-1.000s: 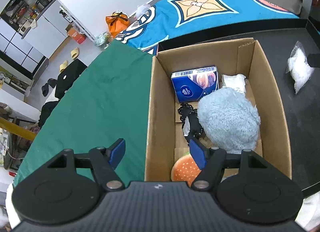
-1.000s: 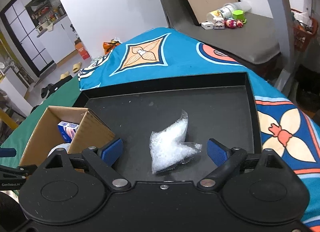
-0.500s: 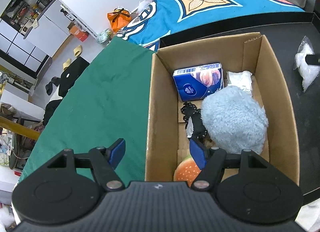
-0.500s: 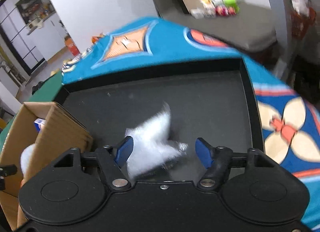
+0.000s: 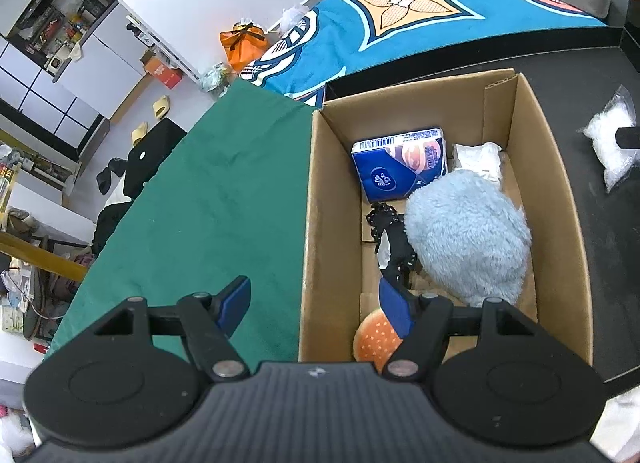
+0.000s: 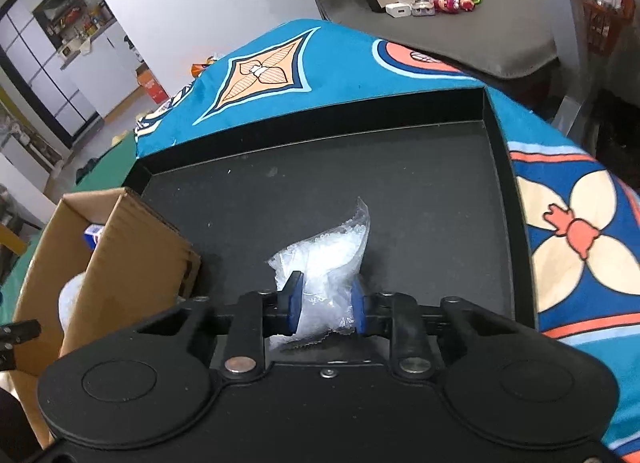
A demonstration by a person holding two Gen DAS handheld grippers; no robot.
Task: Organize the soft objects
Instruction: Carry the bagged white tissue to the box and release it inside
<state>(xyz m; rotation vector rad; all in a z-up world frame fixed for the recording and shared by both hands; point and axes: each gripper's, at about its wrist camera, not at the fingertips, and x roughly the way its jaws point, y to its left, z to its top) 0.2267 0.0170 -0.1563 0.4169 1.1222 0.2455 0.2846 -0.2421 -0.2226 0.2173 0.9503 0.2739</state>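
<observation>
My right gripper is shut on a clear plastic bag of white beads that lies on the black tray. The bag also shows in the left wrist view, right of the box. My left gripper is open and empty, hovering over the left wall of an open cardboard box. In the box lie a blue tissue pack, a fluffy light-blue plush, a burger toy, a black cord-like item and a white packet.
The box stands on the tray's left end, beside a green cloth. A blue patterned cloth lies beyond and right of the tray. A grey surface at the back holds small toys and a cup.
My right gripper moved forward onto the bead bag and closed on it. The left gripper stayed open and shifted slightly over the box.
</observation>
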